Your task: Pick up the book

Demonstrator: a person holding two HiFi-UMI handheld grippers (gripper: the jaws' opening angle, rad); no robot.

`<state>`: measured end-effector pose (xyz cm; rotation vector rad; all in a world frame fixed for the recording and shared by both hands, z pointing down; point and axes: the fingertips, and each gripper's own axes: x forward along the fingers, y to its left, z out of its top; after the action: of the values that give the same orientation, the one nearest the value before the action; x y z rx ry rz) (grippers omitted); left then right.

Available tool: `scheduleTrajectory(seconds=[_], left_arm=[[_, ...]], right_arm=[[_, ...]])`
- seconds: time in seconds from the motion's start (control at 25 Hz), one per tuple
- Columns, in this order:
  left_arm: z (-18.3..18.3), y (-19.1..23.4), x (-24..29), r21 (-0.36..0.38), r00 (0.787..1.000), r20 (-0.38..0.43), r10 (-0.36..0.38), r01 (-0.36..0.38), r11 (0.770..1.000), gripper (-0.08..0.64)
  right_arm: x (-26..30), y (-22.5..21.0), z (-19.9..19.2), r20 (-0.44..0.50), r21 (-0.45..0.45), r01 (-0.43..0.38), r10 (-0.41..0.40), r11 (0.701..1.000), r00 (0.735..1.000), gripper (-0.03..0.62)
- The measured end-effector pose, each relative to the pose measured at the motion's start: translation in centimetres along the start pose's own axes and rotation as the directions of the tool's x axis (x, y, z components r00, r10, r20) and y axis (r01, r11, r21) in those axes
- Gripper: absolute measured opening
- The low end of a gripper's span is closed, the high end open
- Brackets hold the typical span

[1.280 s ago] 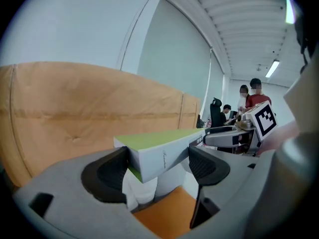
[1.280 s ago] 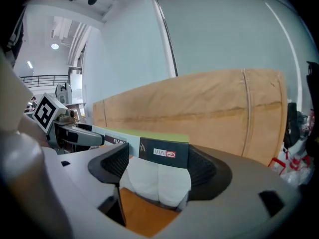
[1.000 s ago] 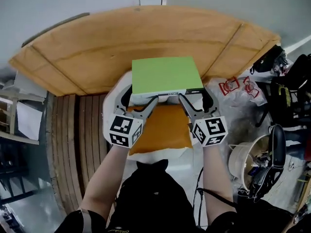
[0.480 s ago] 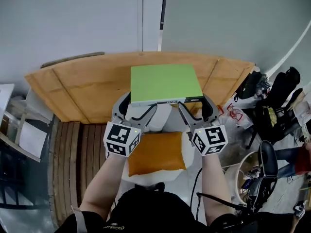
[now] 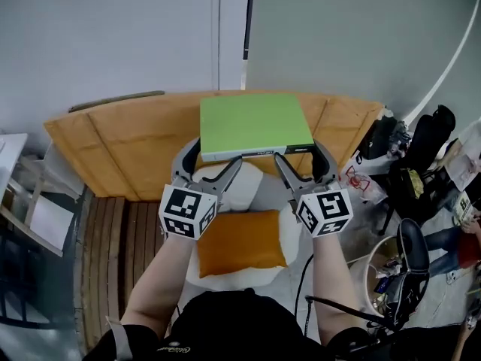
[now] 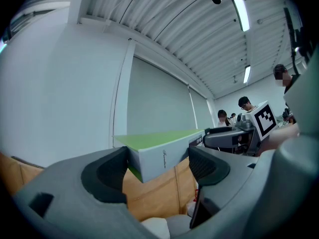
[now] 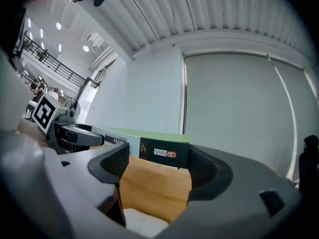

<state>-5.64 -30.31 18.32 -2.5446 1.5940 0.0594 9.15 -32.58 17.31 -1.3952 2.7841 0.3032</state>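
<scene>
Book [image 5: 255, 122] with a bright green cover, seen from above, held flat between two hand-held grippers. The left gripper [image 5: 212, 161] clamps the book's near left corner and the right gripper [image 5: 302, 159] clamps its near right corner. Each one carries a cube with black and white square markers, and a bare forearm reaches up from below into each.

In the left gripper view, the pale corner of the book sits wedged between the two dark pads, which touch it on both sides. In the right gripper view, the dark end of the spine, printed with a small white and red logo, is pressed between the pads in the same way. Both views show the book's underside lifted clear of the wooden tabletop [image 5: 120, 149] beneath and beyond it.

Nearer the person, below the book, an orange cushion [image 5: 240, 243] lies on a white seat [image 5: 234, 190].

On the floor to the right stands a pale round tub [image 5: 373, 265], partly hidden by dark gear, and its contents cannot be made out. Near the table's right end lie a clear plastic bag [image 5: 359, 177] with red print and several black bags [image 5: 428, 138], their contents not visible.
</scene>
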Motion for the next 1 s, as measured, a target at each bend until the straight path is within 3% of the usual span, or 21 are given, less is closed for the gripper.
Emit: scheduleTrajectory(seconds=[1.0], left_arm=[[0.0, 0.7, 0.6, 0.011, 1.000, -0.002, -0.001, 0.001, 1.000, 0.376]], right_arm=[[0.8, -0.2, 0.0, 0.002, -0.012, 0.005, -0.005, 1.000, 1.000, 0.359]])
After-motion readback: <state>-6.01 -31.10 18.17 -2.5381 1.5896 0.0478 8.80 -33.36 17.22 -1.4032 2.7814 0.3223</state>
